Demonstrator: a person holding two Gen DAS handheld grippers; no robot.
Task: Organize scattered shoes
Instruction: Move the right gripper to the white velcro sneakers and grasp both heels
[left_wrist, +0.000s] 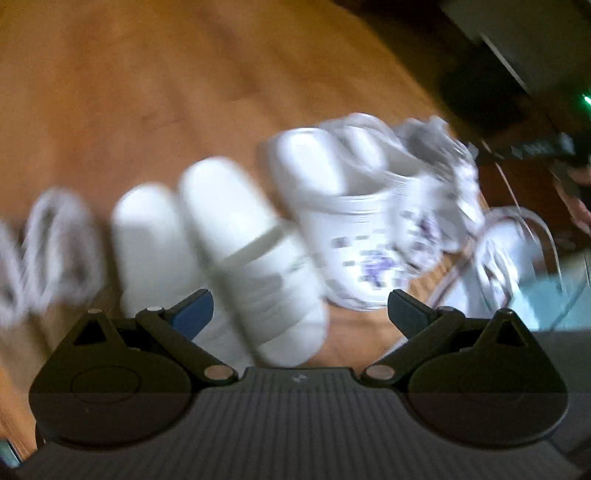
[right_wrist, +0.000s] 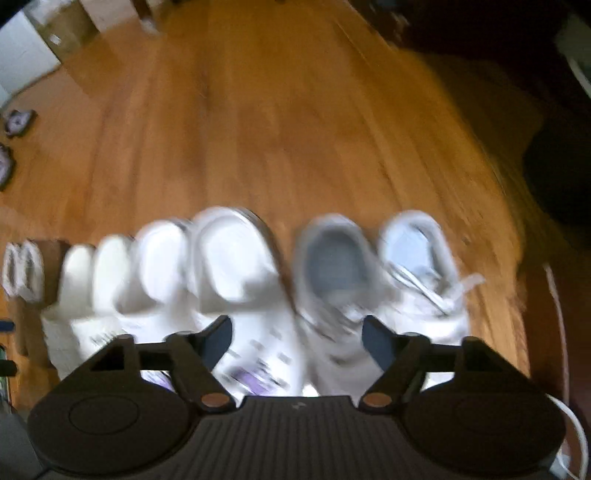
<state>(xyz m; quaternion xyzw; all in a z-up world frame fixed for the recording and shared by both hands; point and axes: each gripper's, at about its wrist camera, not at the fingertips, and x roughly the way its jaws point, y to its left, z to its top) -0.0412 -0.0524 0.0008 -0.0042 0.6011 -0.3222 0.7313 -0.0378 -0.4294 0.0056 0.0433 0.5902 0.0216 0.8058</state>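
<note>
Shoes lined up side by side on the wooden floor (right_wrist: 280, 122), both grippers released.

Nearest, right gripper (right_wrist: 297, 338) and left gripper (left_wrist: 299, 314) spread, empty; beyond them, slides (left_wrist: 229, 236), clogs (right_wrist: 229, 254), sneakers (right_wrist: 373, 266) paired, presumably for tidiness.

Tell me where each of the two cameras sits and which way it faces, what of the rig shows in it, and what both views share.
Left wrist: mounted on the left claw, looking steeply down at the wooden floor; its open fingers frame the plain white slides.
Right wrist: mounted on the right claw, also facing steeply down; its open fingers sit over the purple-decorated clogs and laced sneakers.
Shared: the same blurred row of white shoes; neither claw holds anything.
</note>
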